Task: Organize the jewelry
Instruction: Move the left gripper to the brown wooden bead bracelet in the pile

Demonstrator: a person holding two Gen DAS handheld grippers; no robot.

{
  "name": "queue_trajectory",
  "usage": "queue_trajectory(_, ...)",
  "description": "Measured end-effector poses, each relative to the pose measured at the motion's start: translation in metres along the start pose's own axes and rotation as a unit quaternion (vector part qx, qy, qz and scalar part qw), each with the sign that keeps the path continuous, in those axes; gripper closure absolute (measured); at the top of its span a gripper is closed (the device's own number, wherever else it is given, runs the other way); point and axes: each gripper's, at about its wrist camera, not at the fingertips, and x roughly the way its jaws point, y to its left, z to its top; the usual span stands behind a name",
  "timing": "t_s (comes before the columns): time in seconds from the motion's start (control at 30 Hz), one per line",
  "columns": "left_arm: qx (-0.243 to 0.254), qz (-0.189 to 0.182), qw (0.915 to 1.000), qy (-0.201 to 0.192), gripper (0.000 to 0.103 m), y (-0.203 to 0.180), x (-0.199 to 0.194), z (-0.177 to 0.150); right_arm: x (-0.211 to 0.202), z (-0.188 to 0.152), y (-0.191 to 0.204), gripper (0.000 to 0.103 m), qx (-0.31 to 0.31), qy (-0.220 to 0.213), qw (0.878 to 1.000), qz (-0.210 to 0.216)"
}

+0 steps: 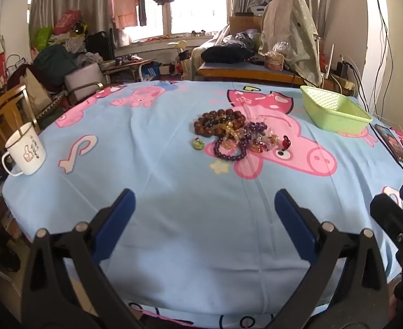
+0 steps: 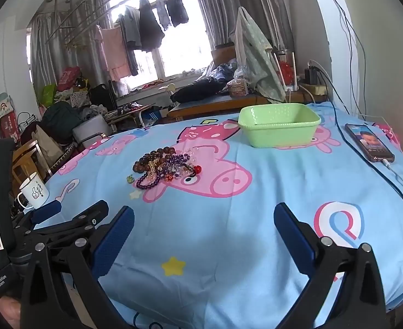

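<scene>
Beaded jewelry pile (image 1: 235, 134) | long axis seemingly toward green basket (image 1: 335, 109) | both tongs (image 1: 204, 205) (image 2: 204, 219) wide open, empty

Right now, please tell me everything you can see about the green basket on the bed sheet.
The green basket is a shallow rectangular tub with rounded corners, apparently plastic, its walls patterned like a fine mesh. It stands upright and open on the blue cartoon sheet, toward the far right side, beyond the jewelry pile and apart from it. What shows of its inside is bare. A phone lies to its right, not touching. Neither claw is near it.
</scene>
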Motion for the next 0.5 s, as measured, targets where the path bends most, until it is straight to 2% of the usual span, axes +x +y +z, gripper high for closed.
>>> queue_trajectory(0.2,-0.002,-0.007,0.9998,-0.018,0.005,0.003,-0.006,0.004,-0.005,0.000,0.004,0.027,-0.003,-0.006,1.000,0.002)
queue_trajectory(0.3,-0.009,-0.004,0.9974,-0.071,0.005,0.020,-0.015,0.014,-0.006,0.004,0.005,0.027,-0.024,-0.009,1.000,0.011)
queue_trajectory(0.4,0.000,-0.015,0.9937,-0.111,0.005,0.045,-0.018,0.030,-0.002,0.013,0.022,0.029,-0.065,-0.009,0.998,0.022)
queue_trajectory(0.43,0.004,-0.019,0.9928,-0.118,0.005,0.052,-0.018,0.036,0.002,0.016,0.022,0.030,-0.066,0.000,0.997,0.030)
queue_trajectory(0.47,0.008,-0.024,0.9919,-0.125,0.005,0.060,-0.017,0.041,0.007,0.022,0.027,0.037,-0.085,0.003,0.996,0.036)
queue_trajectory(0.5,0.012,-0.027,0.9911,-0.130,0.005,0.066,-0.014,0.048,0.009,0.026,0.028,0.049,-0.091,0.005,0.995,0.043)
